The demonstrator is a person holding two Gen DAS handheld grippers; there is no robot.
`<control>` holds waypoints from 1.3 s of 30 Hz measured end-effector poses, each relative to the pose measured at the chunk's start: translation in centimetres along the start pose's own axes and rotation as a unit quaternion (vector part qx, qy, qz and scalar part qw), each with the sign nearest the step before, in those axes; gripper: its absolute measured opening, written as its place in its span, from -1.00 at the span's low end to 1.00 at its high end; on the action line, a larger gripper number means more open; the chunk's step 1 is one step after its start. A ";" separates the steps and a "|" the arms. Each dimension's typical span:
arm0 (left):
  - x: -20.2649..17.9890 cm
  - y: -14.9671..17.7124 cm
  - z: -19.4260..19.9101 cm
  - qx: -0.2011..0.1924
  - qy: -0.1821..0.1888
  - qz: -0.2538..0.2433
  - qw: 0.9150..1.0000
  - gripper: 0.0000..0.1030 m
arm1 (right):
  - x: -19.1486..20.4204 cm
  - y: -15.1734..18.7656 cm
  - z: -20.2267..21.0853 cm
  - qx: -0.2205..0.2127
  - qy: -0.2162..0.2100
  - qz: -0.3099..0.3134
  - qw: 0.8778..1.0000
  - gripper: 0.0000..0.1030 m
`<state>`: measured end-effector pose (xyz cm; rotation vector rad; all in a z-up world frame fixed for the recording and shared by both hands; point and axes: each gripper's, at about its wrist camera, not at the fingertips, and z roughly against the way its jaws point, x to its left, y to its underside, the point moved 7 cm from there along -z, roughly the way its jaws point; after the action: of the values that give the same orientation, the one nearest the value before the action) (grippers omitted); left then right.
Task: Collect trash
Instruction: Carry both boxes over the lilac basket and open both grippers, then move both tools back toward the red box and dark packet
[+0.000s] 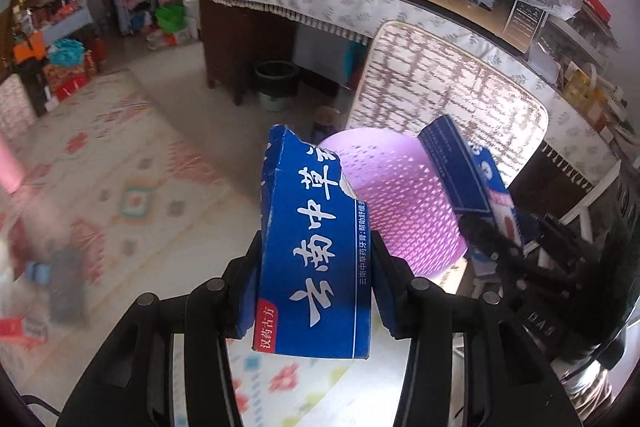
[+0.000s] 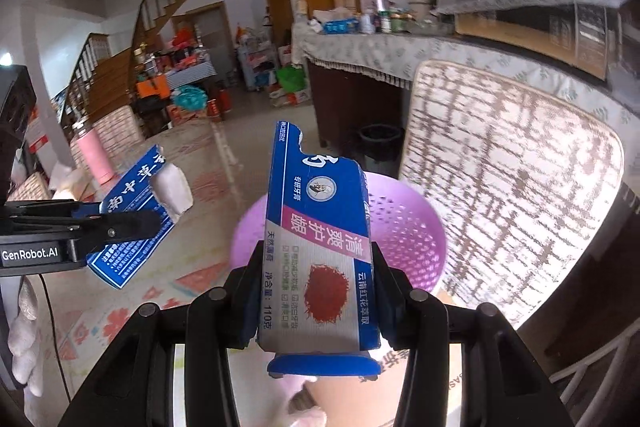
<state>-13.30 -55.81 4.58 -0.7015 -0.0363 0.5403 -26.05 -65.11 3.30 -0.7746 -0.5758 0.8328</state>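
Two torn halves of a blue toothpaste carton, one per hand-held gripper. Left carton piece (image 1: pixel 312 247): long axis runs straight out along the fingers, torn jagged end pointing away, toward the purple basket (image 1: pixel 404 203); flat cut end nearest the camera. Thin printed cardboard, white Chinese characters on blue, small red label at the near corner. Left hand-held gripper (image 1: pixel 314 283) is partly closed, both blue pads pressed on the carton's side faces, holding it firm.

Right carton piece (image 2: pixel 320 251): long axis likewise along the fingers, ragged torn edge at the far end, pointing up and away over the basket (image 2: pixel 404 239). Face shows blue, a magenta band, grey panel with a red flower print. Right hand-held gripper (image 2: pixel 316 291) about half closed, pads clamping both long edges of the piece.

In the right wrist view the left hand-held gripper (image 2: pixel 132 223) sits to the left, its piece (image 2: pixel 128 223) tilted, white inner cardboard showing at the tear. In the left wrist view the right piece (image 1: pixel 468 175) shows at right, just beside the basket.

Basket: round, lilac plastic, perforated wall, on the floor below and beyond both pieces. Patterned play mat (image 1: pixel 120 179) at left. Woven-pattern cushion panel (image 1: pixel 444 95) leans at right against the cloth-covered surface (image 1: pixel 320 3). Dark round bin (image 1: pixel 276 83) under that surface, far.
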 end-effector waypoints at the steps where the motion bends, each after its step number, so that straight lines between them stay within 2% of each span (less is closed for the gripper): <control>1: -0.5 -0.7 -0.9 0.005 0.008 0.001 1.000 -0.10 | -0.7 -0.2 -0.4 0.003 0.002 -0.006 1.000 -0.02; 6: -2.3 -2.6 -3.4 0.016 0.026 -0.001 1.000 -0.10 | -2.6 -0.9 -1.5 0.004 0.009 -0.018 1.000 -0.02; 9: -3.0 -3.9 -4.2 0.009 0.029 0.000 1.000 -0.08 | -3.2 -1.3 -2.3 0.000 0.014 -0.018 1.000 -0.01; 10: -3.3 -4.4 -4.4 0.008 0.030 -0.001 1.000 0.00 | -3.4 -1.5 -2.5 -0.001 0.016 -0.020 1.000 0.00; 11: -3.4 -4.7 -4.7 0.008 0.033 -0.001 0.999 0.17 | -3.7 -1.7 -2.9 -0.002 0.017 -0.023 1.000 0.00; 13: -3.7 -5.1 -4.7 0.002 0.034 -0.002 0.999 0.36 | -4.3 -1.8 -3.6 0.005 0.019 -0.029 0.999 0.13; 15: -3.8 -4.9 -4.2 -0.002 0.031 -0.006 1.000 0.37 | -4.7 -1.7 -3.7 0.005 0.018 -0.037 0.999 0.27; 16: -3.8 -4.6 -4.0 -0.002 0.030 -0.009 0.999 0.39 | -4.7 -1.6 -3.7 0.005 0.017 -0.040 0.999 0.32; 21: -2.9 -2.6 -2.9 0.001 0.015 -0.003 1.000 0.43 | -4.2 -0.9 -3.0 0.004 0.008 -0.040 0.999 0.32; 27: -0.9 0.7 -0.7 0.010 0.002 0.022 1.000 0.43 | -1.4 -0.2 -1.6 0.006 -0.008 -0.027 1.000 0.35; 31: 1.1 3.0 1.3 0.004 -0.016 0.043 0.999 0.43 | 1.1 0.3 -0.9 0.004 -0.025 -0.020 0.999 0.48; 36: 4.6 6.0 4.1 -0.006 -0.025 0.075 0.997 0.43 | 5.2 1.4 -0.4 0.012 -0.057 -0.009 0.998 0.49; 39: 7.1 7.9 5.7 -0.014 -0.045 0.087 0.995 0.43 | 8.3 2.4 -0.2 0.017 -0.075 0.008 0.997 0.51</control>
<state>-12.02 -43.93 2.99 -0.7112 -0.0668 0.7403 -22.34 -57.30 2.58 -0.6913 -0.6881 0.9192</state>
